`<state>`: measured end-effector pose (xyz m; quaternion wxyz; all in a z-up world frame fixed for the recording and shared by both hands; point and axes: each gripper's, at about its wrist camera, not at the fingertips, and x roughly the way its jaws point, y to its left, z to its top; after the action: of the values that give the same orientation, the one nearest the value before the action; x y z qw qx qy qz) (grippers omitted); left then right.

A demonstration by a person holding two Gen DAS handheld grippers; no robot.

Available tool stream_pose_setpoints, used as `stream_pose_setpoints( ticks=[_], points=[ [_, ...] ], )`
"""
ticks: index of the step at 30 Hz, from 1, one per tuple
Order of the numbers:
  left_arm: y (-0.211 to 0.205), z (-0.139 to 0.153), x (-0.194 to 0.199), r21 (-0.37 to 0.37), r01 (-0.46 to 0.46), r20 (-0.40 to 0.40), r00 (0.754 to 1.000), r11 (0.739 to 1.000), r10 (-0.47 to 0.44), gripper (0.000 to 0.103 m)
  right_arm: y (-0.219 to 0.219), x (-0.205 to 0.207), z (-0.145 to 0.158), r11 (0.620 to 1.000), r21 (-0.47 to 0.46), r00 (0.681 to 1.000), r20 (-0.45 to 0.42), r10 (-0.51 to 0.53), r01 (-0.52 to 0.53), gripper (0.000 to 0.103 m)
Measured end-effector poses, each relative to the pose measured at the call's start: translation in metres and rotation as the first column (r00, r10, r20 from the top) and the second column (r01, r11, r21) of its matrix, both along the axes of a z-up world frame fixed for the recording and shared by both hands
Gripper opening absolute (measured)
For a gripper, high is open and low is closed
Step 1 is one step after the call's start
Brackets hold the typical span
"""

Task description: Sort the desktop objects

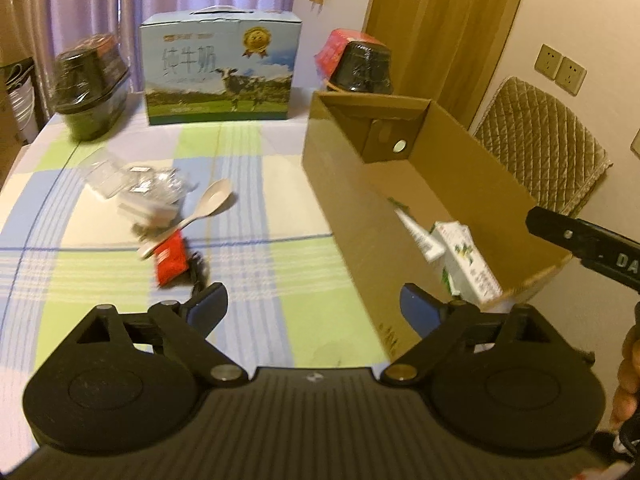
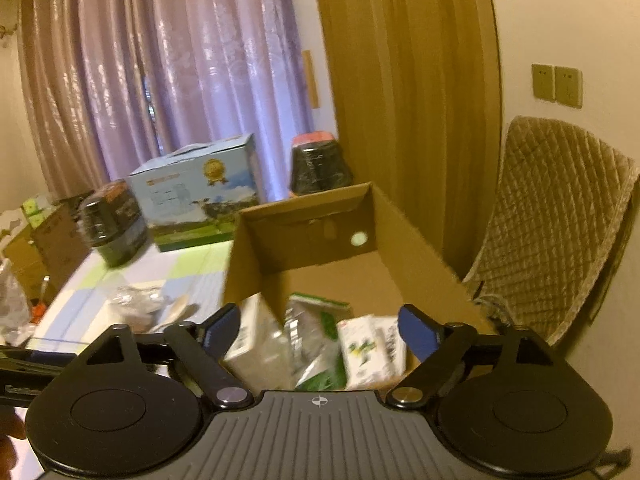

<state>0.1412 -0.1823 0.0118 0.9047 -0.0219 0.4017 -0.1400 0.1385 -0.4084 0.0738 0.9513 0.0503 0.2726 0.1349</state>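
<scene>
From my left wrist view, the cardboard box wall hides most of the cartons inside. The clear plastic pile blurs beyond telling. My right wrist view smears the box contents; the frame edge cuts off the chair.

Cardboard box: matt brown corrugated paperboard. Tablecloth: woven cloth, checked, matt. Spoon: smooth pale plastic, slight sheen. Red packet: glossy film. Milk carton: smooth coated paper. Chair cover: quilted cloth. Curtain: shiny fabric.
</scene>
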Motion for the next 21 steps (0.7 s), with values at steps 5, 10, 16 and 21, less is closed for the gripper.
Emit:
stream_pose_setpoints(
  ticks=[5, 10, 16, 21],
  points=[
    [0.023, -0.003, -0.022, 0.024, -0.011, -0.009, 1.000, 1.000, 0.012, 0.097, 0.019, -0.032, -0.004, 0.999, 0.029, 0.999, -0.023, 0.038, -0.037, 0.096],
    [0.057, -0.007, -0.043, 0.057, -0.050, -0.007, 0.999, 0.997, 0.050, 0.098, 0.038, -0.055, -0.015, 0.997, 0.032, 0.995, -0.067, 0.076, -0.074, 0.101],
    [0.096, -0.013, -0.061, 0.076, -0.112, -0.018, 0.993, 0.991, 0.113, 0.098, 0.059, -0.072, -0.030, 0.994, 0.037, 0.986, -0.122, 0.110, -0.106, 0.101],
    [0.119, -0.017, -0.069, 0.073, -0.154, -0.029, 0.987, 0.985, 0.156, 0.098, 0.076, -0.084, -0.036, 0.990, 0.030, 0.980, -0.139, 0.142, -0.139, 0.101]
  ],
)
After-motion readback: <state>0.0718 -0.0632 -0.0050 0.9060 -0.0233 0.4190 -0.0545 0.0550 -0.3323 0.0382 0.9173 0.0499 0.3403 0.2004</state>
